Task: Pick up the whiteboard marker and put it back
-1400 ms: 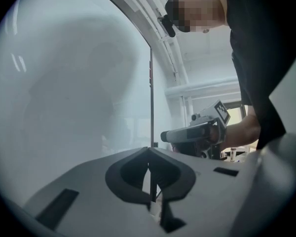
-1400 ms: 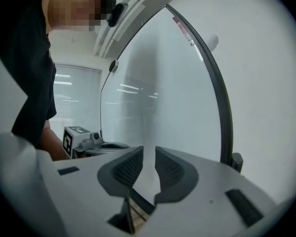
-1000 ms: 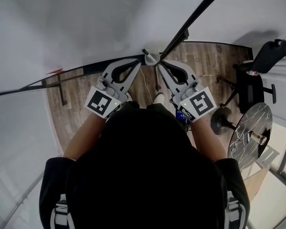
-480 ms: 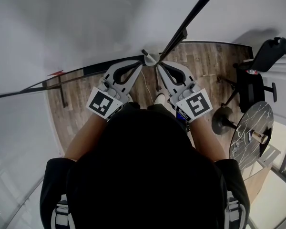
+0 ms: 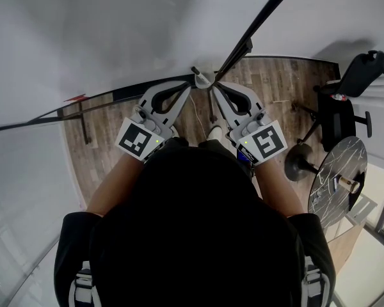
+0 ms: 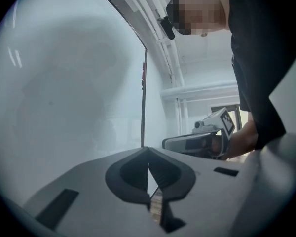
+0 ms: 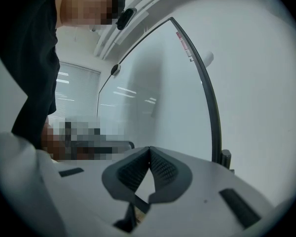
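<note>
- A person stood close to a whiteboard [image 5: 115,37], seen from above, with a pair of tongs in each hand, both held level and pointed at the board's lower right corner.
- The left tongs [image 6: 148,152] were closed, tip against tip, with nothing between them.
- The right tongs [image 7: 149,149] were closed the same way and just as empty.
- The marker could not be picked out for certain in any view. A small pale piece [image 5: 202,78] sat at the board's lower edge, just ahead of both pairs of tips. It might have been the marker or only a fitting of the frame, and I could not tell which.
- Progress, as a judgement: neither tongs held the marker, so the moment fell either before the pick-up or after the marker was put back. These views alone did not settle which. If it was before, the whole job remained: grip, lift and return.
- Counts: one person, two tongs, one whiteboard, no marker that could be counted for certain.
- Off to the right on the wooden floor [image 5: 275,82] stood one black chair [image 5: 345,101] and one round table [image 5: 339,171] with a dark, veined top. Both were well apart from the board.
</note>
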`<state>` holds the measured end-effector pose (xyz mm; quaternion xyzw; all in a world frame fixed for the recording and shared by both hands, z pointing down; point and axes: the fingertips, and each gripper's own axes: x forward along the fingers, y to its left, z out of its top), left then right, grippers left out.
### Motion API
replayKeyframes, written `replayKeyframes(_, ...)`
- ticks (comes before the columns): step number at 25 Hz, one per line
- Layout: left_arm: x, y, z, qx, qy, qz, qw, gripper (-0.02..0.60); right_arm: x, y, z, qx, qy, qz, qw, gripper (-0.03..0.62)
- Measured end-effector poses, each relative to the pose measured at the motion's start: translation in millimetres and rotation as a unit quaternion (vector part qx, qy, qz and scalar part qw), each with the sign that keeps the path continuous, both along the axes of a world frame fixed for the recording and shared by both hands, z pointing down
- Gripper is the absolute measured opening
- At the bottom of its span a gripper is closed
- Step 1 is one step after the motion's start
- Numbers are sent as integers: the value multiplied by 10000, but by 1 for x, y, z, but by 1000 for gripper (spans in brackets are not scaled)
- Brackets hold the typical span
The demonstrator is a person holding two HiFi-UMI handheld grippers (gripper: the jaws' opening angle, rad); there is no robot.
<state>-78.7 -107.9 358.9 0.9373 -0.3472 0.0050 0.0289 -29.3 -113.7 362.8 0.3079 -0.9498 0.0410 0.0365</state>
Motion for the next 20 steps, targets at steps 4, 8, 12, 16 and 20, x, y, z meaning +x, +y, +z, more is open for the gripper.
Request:
replayKeyframes(4,-1,2,-1,26,53,4,10000,3,-2,2,-2,53,11,-61,10000,-2)
replayKeyframes(8,-1,2,-4,14,70,-34,10000,3,-2,4,-6,71,-42,-98,9999,-2)
replayKeyframes(12,-5,4,1,-74,-73,-56,9999,3,-5,6,-12,146,-37,-145,9998,-1)
replayKeyframes(16,-3,5,-11,166,193,-25,9997,3,-7,6,-13,147,-31,-176,9997,-2)
replayKeyframes(20,-4,4,-9,57,78,-41,9999,3,-7,5,-12,114,-24,-181,9998,-2)
